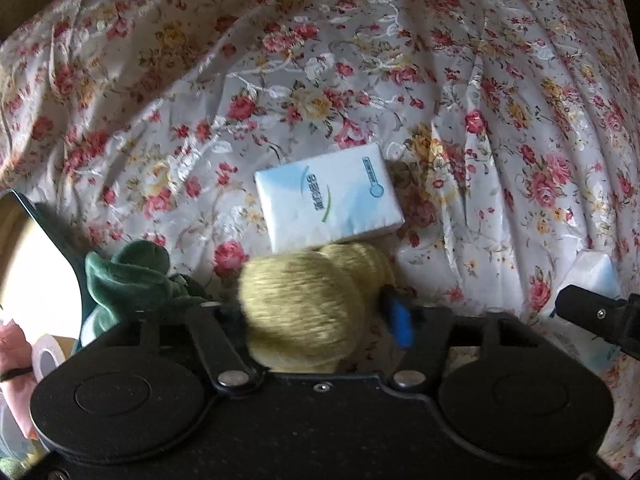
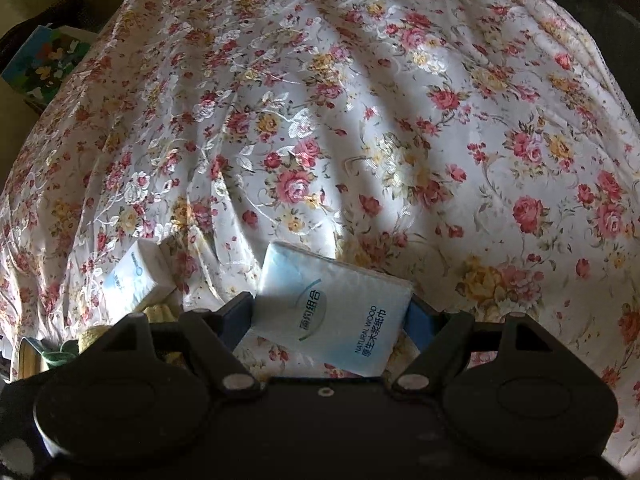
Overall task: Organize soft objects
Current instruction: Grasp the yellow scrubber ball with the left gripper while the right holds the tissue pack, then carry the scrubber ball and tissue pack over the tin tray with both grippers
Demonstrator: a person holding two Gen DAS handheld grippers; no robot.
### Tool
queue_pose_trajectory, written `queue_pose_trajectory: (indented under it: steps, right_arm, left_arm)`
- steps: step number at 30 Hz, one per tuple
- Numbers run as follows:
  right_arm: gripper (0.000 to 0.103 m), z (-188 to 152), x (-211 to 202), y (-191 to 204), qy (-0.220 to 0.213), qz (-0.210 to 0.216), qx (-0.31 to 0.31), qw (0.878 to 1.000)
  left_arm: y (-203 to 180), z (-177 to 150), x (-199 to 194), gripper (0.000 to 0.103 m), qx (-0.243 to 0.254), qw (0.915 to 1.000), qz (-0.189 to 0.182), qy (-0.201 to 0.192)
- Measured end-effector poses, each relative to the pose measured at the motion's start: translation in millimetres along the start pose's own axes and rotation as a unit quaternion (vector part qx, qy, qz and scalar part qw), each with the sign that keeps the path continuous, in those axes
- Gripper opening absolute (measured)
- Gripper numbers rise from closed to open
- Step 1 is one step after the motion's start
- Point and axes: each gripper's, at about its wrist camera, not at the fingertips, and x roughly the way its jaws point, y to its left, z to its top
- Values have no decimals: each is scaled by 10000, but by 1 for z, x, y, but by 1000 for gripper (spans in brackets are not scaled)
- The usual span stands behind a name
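Note:
In the left wrist view my left gripper is shut on a yellow-green plush toy, held just above the floral bedspread. A white and blue tissue pack lies on the bedspread just beyond the toy. In the right wrist view my right gripper is shut on a second tissue pack, tilted between the blue finger pads. The first tissue pack shows at the left there, with the yellow toy below it.
A green plush lies at the left beside a dark-rimmed container and a tape roll. The right gripper's finger enters at the right edge. A colourful box stands beyond the bed's left side.

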Motion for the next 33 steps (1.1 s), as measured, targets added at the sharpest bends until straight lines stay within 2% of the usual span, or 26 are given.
queue_pose_trajectory:
  steps: [3, 9, 19, 25, 33]
  right_arm:
    - [79, 1, 2, -2, -12, -27, 31, 10000]
    - [79, 3, 4, -5, -33, -41, 64, 10000]
    - [79, 6, -1, -8, -233, -256, 91, 9994]
    - [78, 3, -9, -10, -364, -465, 114, 9982]
    - [78, -16, -28, -15, -370, -487, 79, 9981]
  left_arm:
    - [2, 0, -6, 49, -60, 10000, -34, -67]
    - [-1, -3, -29, 49, -234, 9991, -330, -151]
    - [-11, -23, -91, 49, -93, 9954, -681, -673]
    - [-12, -54, -130, 49, 30, 9894, -1101, -943]
    - [-2, -103, -149, 49, 348, 9864, -1420, -757]
